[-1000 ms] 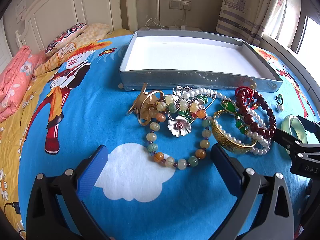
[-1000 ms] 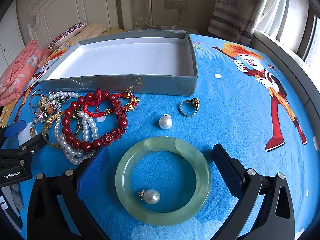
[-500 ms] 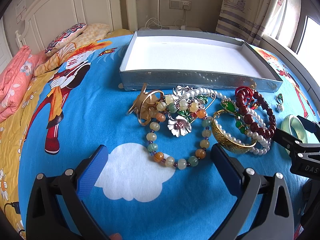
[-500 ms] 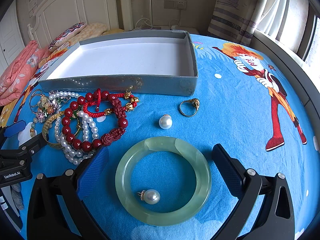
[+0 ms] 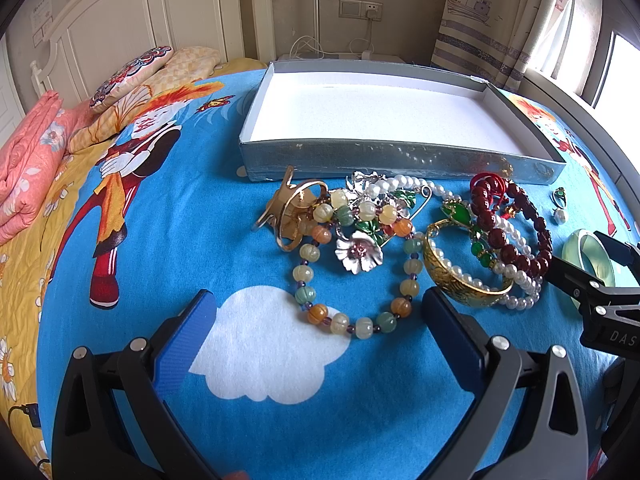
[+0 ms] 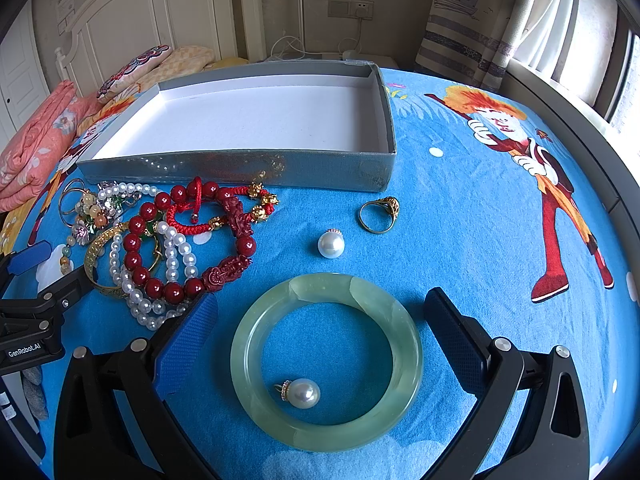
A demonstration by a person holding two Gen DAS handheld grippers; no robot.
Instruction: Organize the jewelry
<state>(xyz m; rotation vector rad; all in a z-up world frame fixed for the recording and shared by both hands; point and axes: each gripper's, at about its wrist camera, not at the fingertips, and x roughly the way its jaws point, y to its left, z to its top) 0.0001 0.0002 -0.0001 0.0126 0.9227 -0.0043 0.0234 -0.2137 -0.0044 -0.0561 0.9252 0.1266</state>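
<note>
Jewelry, unsorted, lies on a blue cartoon-print bedspread (image 5: pixel 168 240) in front of a shallow grey cardboard box with a white floor (image 5: pixel 400 160), which holds nothing visible as yet; the pieces sit just short of its near wall, probably staged for transfer. From left to right in the left wrist view: a gold-coloured open-work hair clip (image 5: pixel 294 210); a bracelet of pale green, cream and orange carved beads (image 5: pixel 354 280), ringed around a silver flower brooch (image 5: pixel 359 251); a gold bangle (image 5: pixel 460 282) tangled with a white pearl strand (image 5: pixel 516 276) and a dark red bead bracelet (image 5: pixel 508 240). The left gripper (image 5: pixel 320 316) hovers just short of the bead bracelet, jaws spread wide and empty, apparently lined up to straddle it. In the right wrist view, the heap gives way to a red cord bracelet with gold charms (image 6: pixel 224 208), a loose white pearl pendant (image 6: pixel 331 244) and a gold ring (image 6: pixel 378 214), each apart from the others. The right gripper (image 6: pixel 320 316), likewise spread and empty, frames a pale green jade bangle (image 6: pixel 326 360), inside which rests a second pearl pendant (image 6: pixel 302 394), not touching it. Compared with the frames a second earlier, neither gripper nor any piece has visibly shifted; the organizing seems not to have started.
</note>
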